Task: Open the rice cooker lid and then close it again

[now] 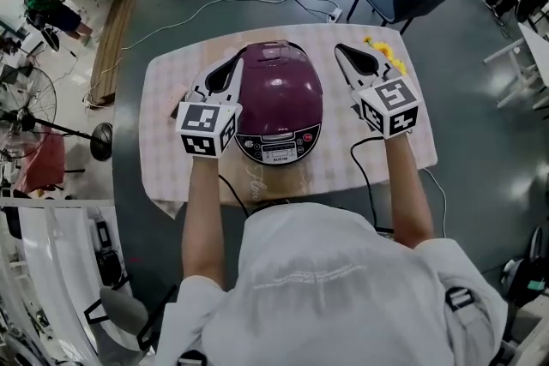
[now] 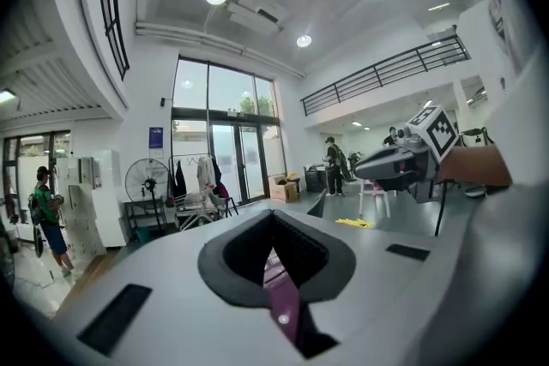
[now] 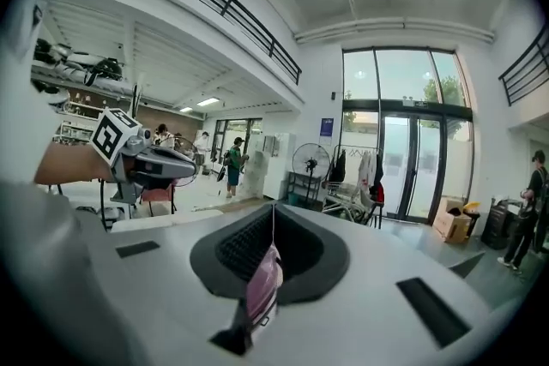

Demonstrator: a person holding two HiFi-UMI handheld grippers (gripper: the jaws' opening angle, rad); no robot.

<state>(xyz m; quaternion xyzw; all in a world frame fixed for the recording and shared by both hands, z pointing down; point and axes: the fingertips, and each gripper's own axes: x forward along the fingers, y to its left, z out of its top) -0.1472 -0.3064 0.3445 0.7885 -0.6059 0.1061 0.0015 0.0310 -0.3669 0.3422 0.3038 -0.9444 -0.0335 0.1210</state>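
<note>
The purple rice cooker [image 1: 279,94] stands in the middle of the table with its lid down and its control panel [image 1: 279,150] toward me. My left gripper [image 1: 233,64] hangs over the cooker's left flank, jaws shut with nothing between them. My right gripper [image 1: 345,54] is held to the right of the cooker, apart from it and also shut and empty. In the left gripper view the left gripper [image 2: 273,219] points level across the room, and a sliver of the rice cooker [image 2: 281,296] shows under the closed jaws. The right gripper [image 3: 273,214] does the same, with the rice cooker [image 3: 262,291] just visible below.
A pale checked cloth covers the table [image 1: 171,73]. A small yellow thing [image 1: 386,51] lies at its far right corner. The cooker's black cord [image 1: 364,176] runs off the near edge. A dark chair [image 1: 399,0] stands beyond the table, and a white cable [image 1: 214,9] lies across the floor.
</note>
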